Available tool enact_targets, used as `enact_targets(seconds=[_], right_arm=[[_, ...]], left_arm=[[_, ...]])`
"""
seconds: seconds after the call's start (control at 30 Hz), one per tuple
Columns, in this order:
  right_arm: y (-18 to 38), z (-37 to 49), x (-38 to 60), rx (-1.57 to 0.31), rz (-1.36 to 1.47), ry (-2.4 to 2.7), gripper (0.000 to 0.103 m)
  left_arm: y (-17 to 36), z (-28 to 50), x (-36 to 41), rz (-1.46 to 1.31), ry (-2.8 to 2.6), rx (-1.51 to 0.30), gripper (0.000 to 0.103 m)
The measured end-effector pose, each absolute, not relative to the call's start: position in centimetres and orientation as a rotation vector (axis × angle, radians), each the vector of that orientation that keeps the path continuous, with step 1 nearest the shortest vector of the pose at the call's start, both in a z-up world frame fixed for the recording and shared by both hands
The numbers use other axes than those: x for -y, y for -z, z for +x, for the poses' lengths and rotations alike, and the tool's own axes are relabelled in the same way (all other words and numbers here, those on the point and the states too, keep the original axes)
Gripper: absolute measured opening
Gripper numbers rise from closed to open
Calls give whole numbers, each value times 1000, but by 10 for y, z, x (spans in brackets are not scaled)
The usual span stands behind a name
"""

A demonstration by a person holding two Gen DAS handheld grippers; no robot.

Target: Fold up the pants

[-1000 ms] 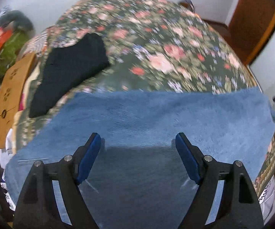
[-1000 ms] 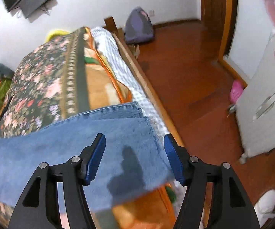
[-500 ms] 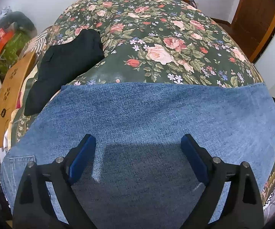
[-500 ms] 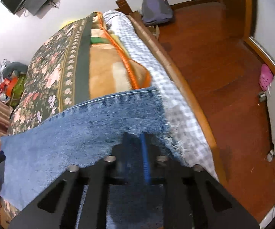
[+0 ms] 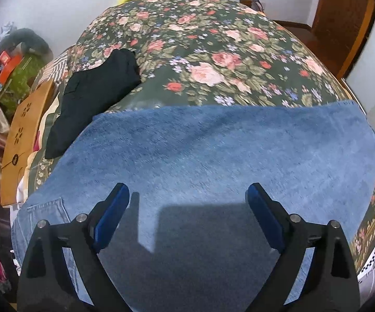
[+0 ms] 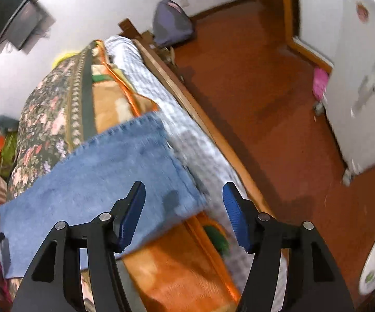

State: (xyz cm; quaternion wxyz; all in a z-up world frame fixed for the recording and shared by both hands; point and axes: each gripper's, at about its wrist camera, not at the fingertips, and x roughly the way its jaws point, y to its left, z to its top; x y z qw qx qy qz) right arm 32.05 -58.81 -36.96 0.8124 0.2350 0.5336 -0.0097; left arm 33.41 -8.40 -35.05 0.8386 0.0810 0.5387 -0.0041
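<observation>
Blue jeans [image 5: 213,161] lie flat across the near part of the floral bedspread [image 5: 208,52], a back pocket [image 5: 44,215] showing at the left. My left gripper [image 5: 187,213] is open and empty just above the jeans' near part. In the right wrist view the jeans' leg end [image 6: 114,171] lies over the bed's right edge. My right gripper [image 6: 184,215] is open and empty above that leg end, its jaws wide apart.
A black garment [image 5: 93,96] lies on the bed at the left. An orange blanket [image 6: 177,267] and checked sheet [image 6: 187,143] hang at the bed's right side by the wooden frame [image 6: 213,130]. Beyond are the wooden floor [image 6: 265,104], a backpack [image 6: 171,23] and a white cabinet [image 6: 364,78].
My right gripper was shut on the jeans' leg end half a second ago; it has opened and pulled back. The left gripper stayed open and shifted slightly over the jeans.
</observation>
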Motion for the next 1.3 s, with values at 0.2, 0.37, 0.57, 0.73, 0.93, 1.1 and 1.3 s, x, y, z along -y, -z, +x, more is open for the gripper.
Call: enact_targets(seconds=[0.2,0.37,0.57,0.73,0.93,1.1,1.3], right_arm=[[374,321,585,-1084,599,12,14],[348,328,573,-1006,535,-7,4],[278,340,563,-829,398,-64,4],[244,340,556,-723,320,-92,4],[320,355,562,-912,317,-31,4],[386,348,565,-1057,324,12,5],[380,337,579,-1135,255,86,33]], left_arm=[[345,319,101,257,31,-1103,93],[334,311,113,336,32,-1045,93],[321,308,127,363,47,-987,93],[316,309,136,358,61,-965,93],[322,309,139,357,66,-981,93],[329,308,139,344,98,-1032,93],[341,308,155,356,142,-1071,93]])
